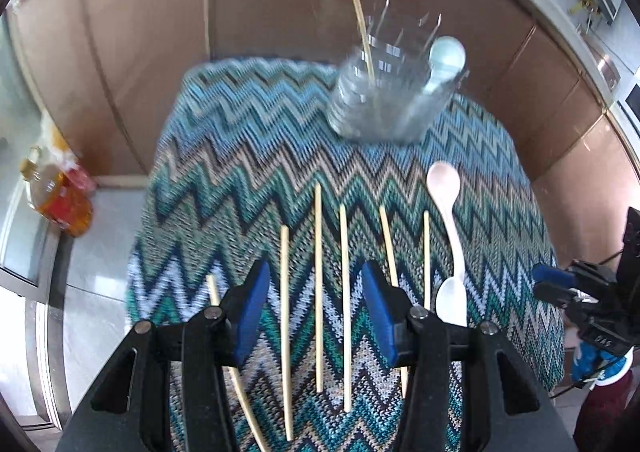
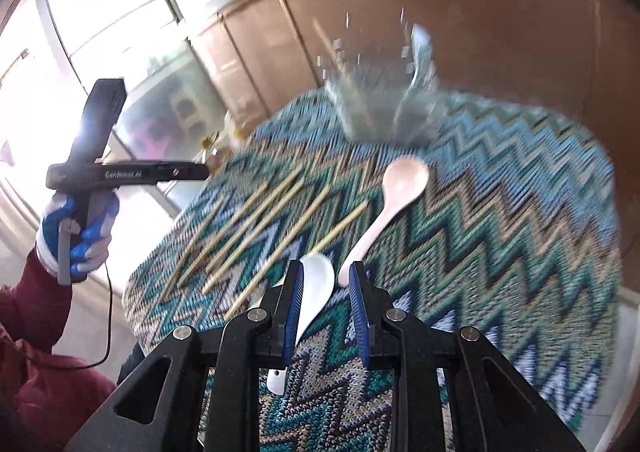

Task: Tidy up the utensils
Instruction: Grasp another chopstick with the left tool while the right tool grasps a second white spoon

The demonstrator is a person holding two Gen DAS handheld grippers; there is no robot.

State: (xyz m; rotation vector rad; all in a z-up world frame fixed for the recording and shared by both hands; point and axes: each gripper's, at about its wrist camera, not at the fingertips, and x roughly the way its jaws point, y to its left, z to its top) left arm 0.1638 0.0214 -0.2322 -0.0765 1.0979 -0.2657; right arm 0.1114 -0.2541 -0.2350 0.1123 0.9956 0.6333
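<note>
The surface (image 1: 224, 139) is covered with a knitted zigzag cloth in blue, green and beige, and on it lie the utensils to be organized. In the left wrist view, several thin pale wooden chopsticks (image 1: 344, 304) lie side by side in the lower middle of the frame, and a pale pink plastic spoon (image 1: 448, 203) lies to the right of them, with a white ceramic-looking spoon (image 1: 451, 302) just beside the end of its handle. At the upper right of that frame stands a clear glass holder (image 1: 384, 103), which already contains one chopstick and a light blue spoon (image 1: 447, 55). The left tool (image 1: 316, 312) hangs above the chopsticks with its blue pads apart and empty. The right tool (image 2: 326, 304) has its pads apart too, on each side of the white spoon's bowl in the lower centre of the right wrist view; the picture is blurred, so I cannot say if they touch it. The chopsticks look light and stiff, but thin and low on the cloth, so I think it is best to pinch one across its middle. The spoons seem smooth and perhaps slippery, and the white one may break if dropped; the narrow handle near the bowl looks the safest place to hold. The glass holder may tip easily.
</note>
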